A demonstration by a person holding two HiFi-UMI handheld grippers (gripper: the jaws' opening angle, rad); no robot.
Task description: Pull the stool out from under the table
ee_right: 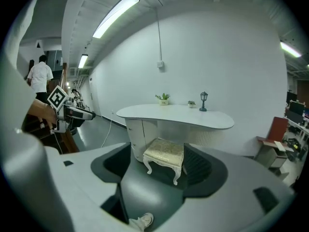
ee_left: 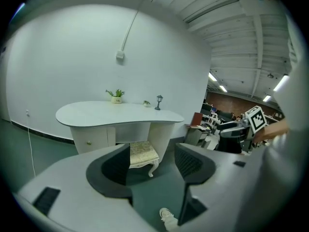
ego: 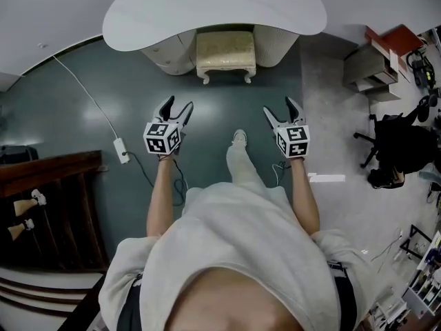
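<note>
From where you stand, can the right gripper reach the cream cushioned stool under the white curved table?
Probably not without stepping forward: the right gripper, jaws open, is well short of the stool. Only bare floor lies between, and its front clears the table.

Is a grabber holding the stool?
No, the left gripper and right gripper are both open, short of the stool.

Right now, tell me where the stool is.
In the head view, the stool stands top centre, partly tucked under the middle of the white table, ahead of the person's shoe.
</note>
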